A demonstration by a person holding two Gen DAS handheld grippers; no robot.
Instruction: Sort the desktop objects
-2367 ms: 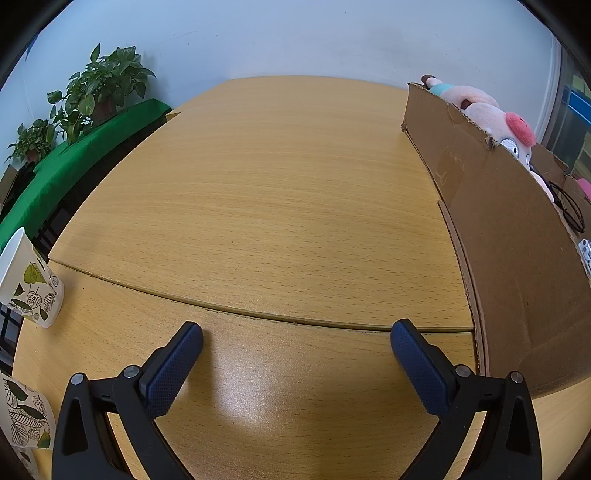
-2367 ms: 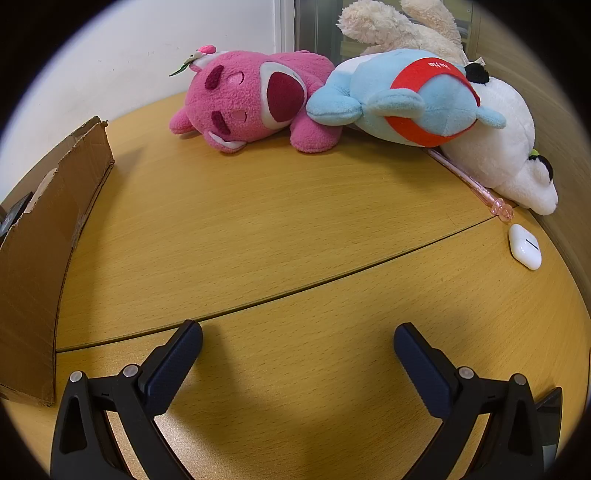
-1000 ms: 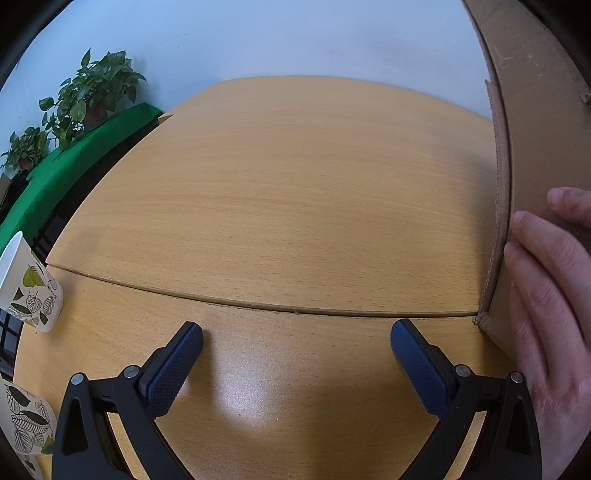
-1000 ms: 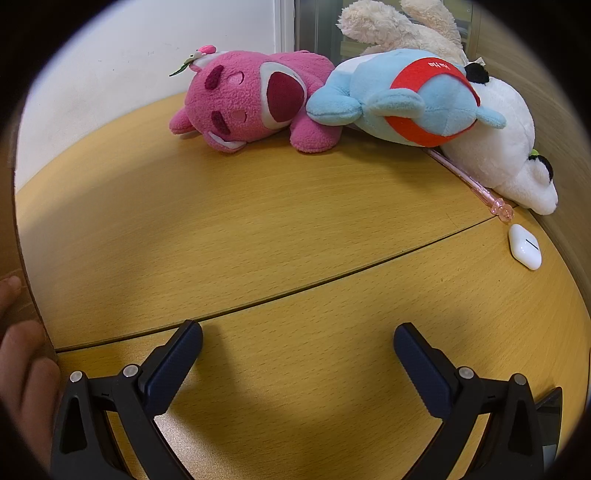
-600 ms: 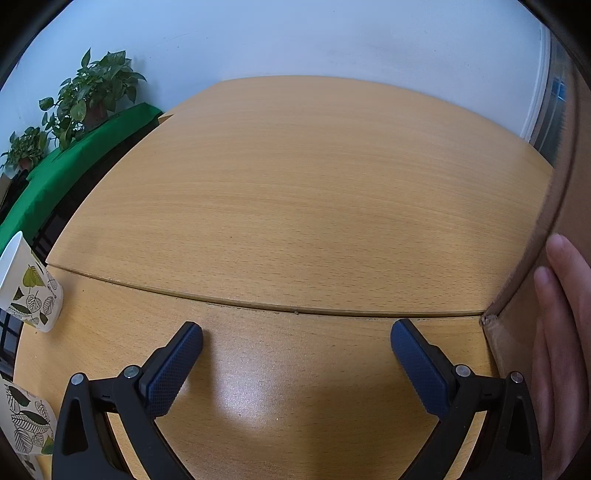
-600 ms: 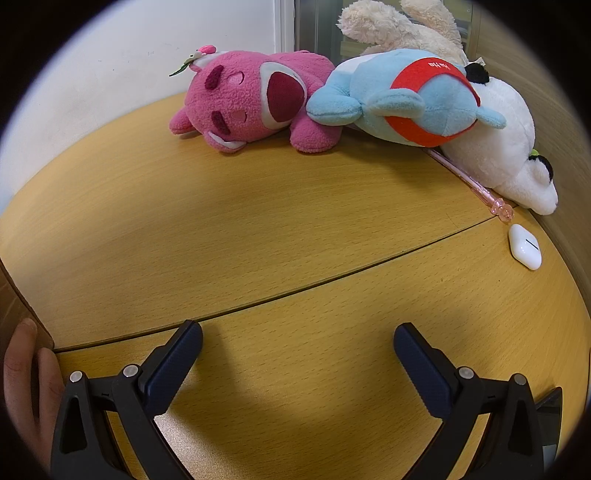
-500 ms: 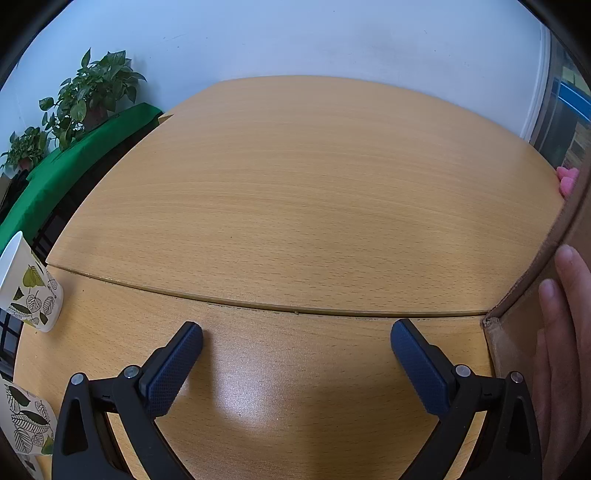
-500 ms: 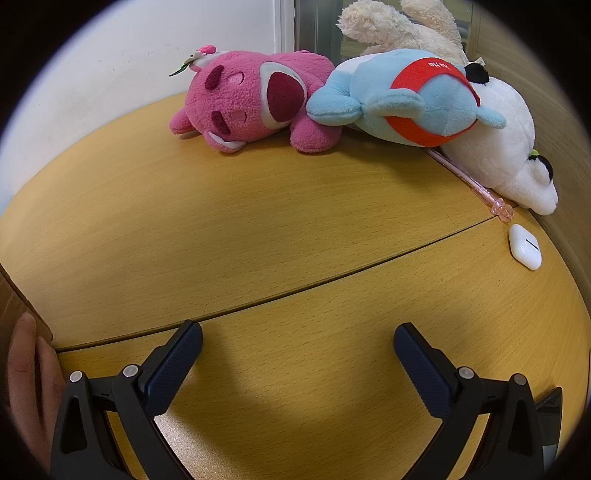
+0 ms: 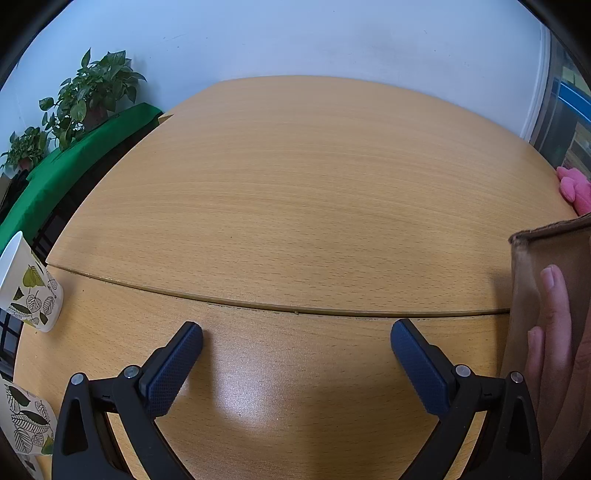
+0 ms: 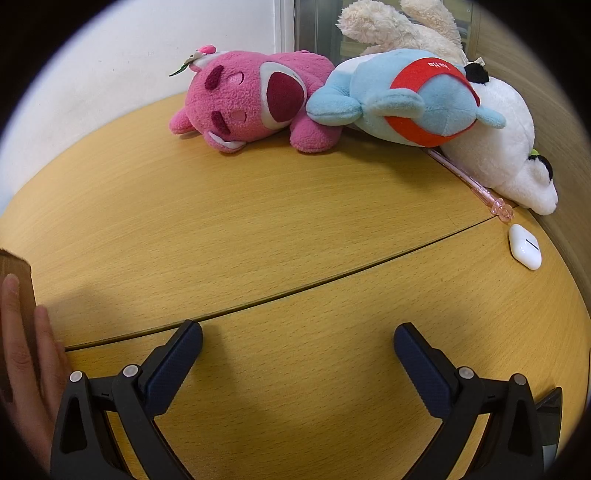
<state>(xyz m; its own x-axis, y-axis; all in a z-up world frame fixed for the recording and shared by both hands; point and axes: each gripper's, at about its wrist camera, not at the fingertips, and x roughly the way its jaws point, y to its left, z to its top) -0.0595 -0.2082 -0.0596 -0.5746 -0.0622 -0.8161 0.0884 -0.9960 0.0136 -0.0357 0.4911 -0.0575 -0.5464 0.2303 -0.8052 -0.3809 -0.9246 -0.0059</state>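
Holding both grippers, left (image 9: 296, 336) and right (image 10: 297, 337), jaws open and empty, I see a hand (image 9: 553, 334) touching the box (image 9: 543, 254) on the surface (image 9: 314, 206).

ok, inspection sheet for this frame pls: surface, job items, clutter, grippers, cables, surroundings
Surface: wooden table, seam across it, glare patch near the left gripper.
Job's things: pink plush, blue plush, white plush and cream plush piled at the far edge; pink pen partly under the white plush; white earbud case apart from it; cardboard box with a bare hand flat against it.
Clutter: two leaf-print cups at the table's left edge.
Grippers: left gripper open, empty; right gripper open, empty.
Cables: nothing seen.
Surroundings: white wall, potted plants, green cloth.
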